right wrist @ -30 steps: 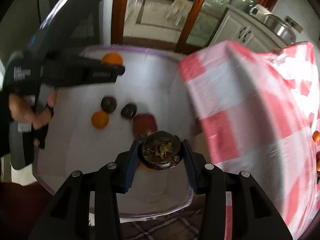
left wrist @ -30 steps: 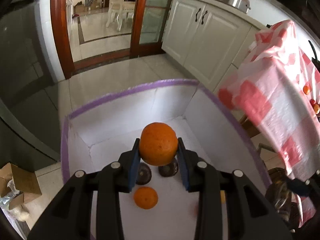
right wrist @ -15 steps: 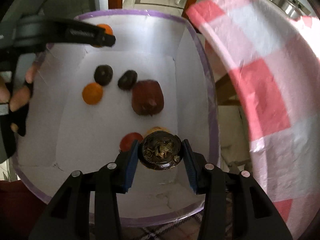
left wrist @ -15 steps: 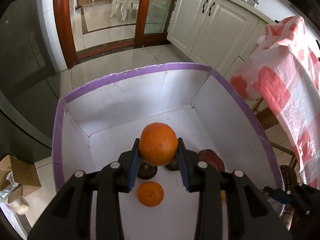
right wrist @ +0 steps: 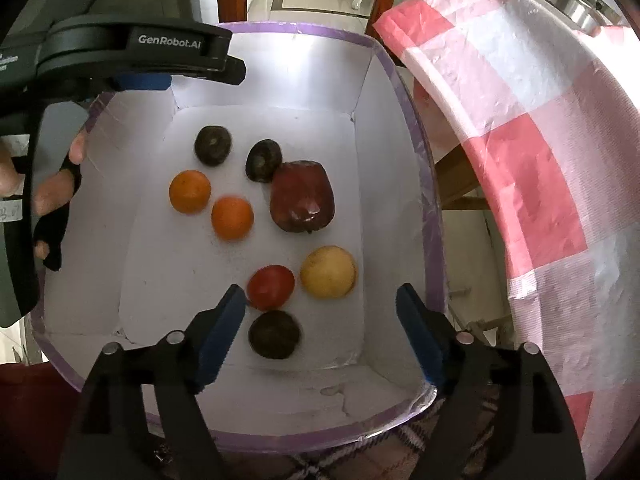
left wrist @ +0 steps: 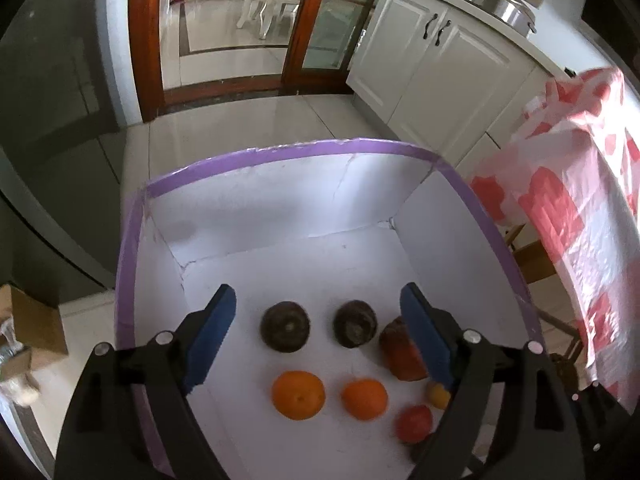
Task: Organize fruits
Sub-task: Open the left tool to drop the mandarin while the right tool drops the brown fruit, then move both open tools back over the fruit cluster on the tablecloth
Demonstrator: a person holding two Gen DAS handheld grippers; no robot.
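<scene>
A white box with a purple rim point(left wrist: 280, 152) point(right wrist: 400, 92) holds the fruit. Two oranges point(left wrist: 298, 395) point(left wrist: 364, 397) lie side by side; they also show in the right wrist view point(right wrist: 189, 191) point(right wrist: 232, 217). Two dark round fruits point(left wrist: 285, 327) point(left wrist: 355, 323) lie behind them. A third dark fruit point(right wrist: 274, 334) lies near the box's near wall, beside a red fruit point(right wrist: 271, 287), a yellow fruit point(right wrist: 328, 272) and a dark red apple point(right wrist: 302, 196). My left gripper point(left wrist: 320, 336) is open and empty above the box. My right gripper point(right wrist: 320, 336) is open and empty above the third dark fruit.
A table with a pink and white checked cloth point(right wrist: 520, 140) point(left wrist: 580, 220) stands right beside the box. White kitchen cabinets point(left wrist: 432, 60) and a doorway are behind. A cardboard box point(left wrist: 28, 332) sits on the floor at left. The left gripper's body point(right wrist: 132, 52) hangs over the box's far left corner.
Both grippers have opened. The orange has left my left gripper and lies in the box beside the other orange. The dark fruit has left my right gripper and lies at the box's near end.
</scene>
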